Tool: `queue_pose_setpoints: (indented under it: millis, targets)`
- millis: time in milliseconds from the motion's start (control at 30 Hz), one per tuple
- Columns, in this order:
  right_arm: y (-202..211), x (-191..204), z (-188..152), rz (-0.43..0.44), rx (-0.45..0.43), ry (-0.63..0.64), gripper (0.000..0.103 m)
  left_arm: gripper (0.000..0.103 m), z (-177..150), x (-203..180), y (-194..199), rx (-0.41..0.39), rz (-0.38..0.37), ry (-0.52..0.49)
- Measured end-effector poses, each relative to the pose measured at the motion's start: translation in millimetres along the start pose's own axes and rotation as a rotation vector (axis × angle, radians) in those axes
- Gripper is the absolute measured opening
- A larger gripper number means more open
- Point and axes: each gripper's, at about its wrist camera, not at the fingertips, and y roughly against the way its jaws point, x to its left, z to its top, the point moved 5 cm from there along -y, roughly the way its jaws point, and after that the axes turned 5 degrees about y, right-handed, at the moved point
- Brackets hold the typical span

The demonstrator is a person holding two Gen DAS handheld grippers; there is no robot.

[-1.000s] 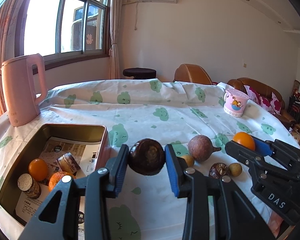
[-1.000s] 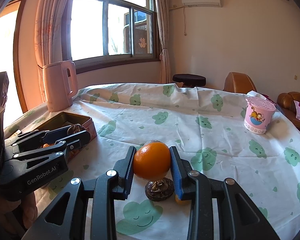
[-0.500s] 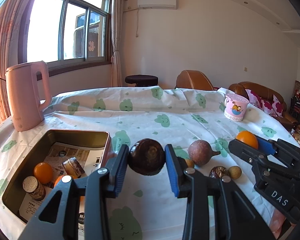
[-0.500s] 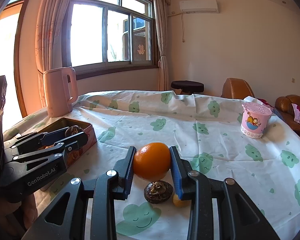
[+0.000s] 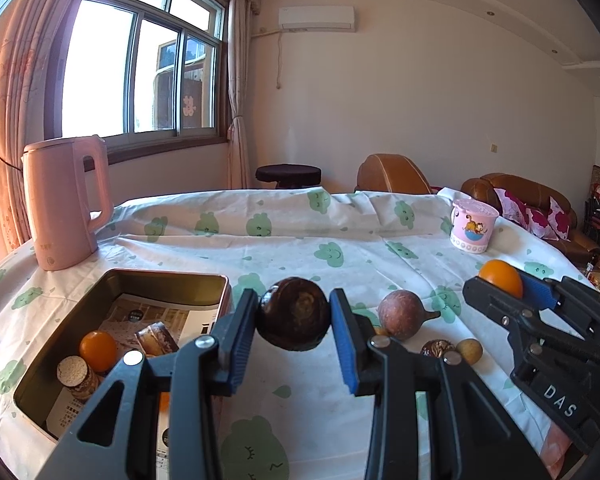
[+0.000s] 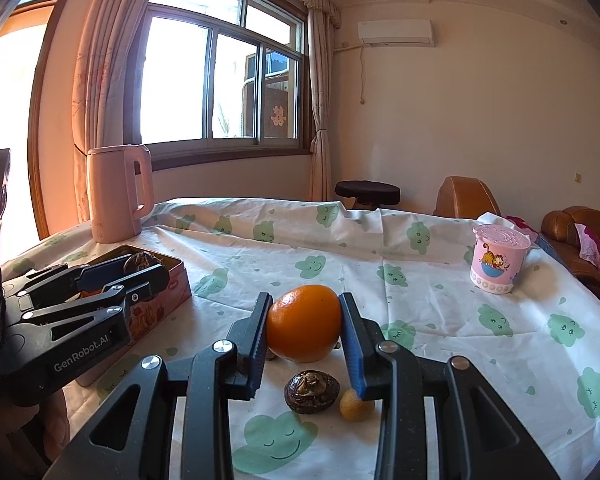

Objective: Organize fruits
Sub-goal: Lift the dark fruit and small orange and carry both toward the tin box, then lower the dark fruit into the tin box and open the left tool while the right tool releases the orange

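My left gripper (image 5: 294, 316) is shut on a dark brown round fruit (image 5: 294, 314), held above the cloth just right of the metal tin (image 5: 168, 280). The tin holds an orange (image 5: 97, 350), a cork-topped piece (image 5: 73, 370) and a small wrapped item (image 5: 156, 338) on printed paper. My right gripper (image 6: 304, 330) is shut on an orange (image 6: 304, 328), raised above the table; it also shows in the left wrist view (image 5: 500, 278). On the cloth lie a brown stemmed fruit (image 5: 402, 314), a dark wrinkled fruit (image 6: 311, 391) and a small yellow fruit (image 6: 356, 404).
A pink kettle (image 5: 66, 204) stands at the back left beside the tin. A pink cartoon cup (image 5: 473, 226) stands at the back right. The table wears a white cloth with green cloud faces (image 6: 420, 280). Sofas and a stool stand behind.
Both grippers have risen with their fruits still held. The orange has lifted higher above the wrinkled fruit on the cloth.
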Motion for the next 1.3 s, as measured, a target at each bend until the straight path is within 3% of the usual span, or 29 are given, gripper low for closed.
queue_pose_setpoints:
  millis: [700,1300]
  targets:
    - [3.0,50.8,34.6,0.124,-0.031,0.065,0.035,0.038,1.5,39.4,15.4,0.013,0.052,0.032]
    - [-14.9,104.5,44.1,0.214,-0.013,0.134,0.035,0.038,8.0,101.0,32.5,0.006,0.145,0.092]
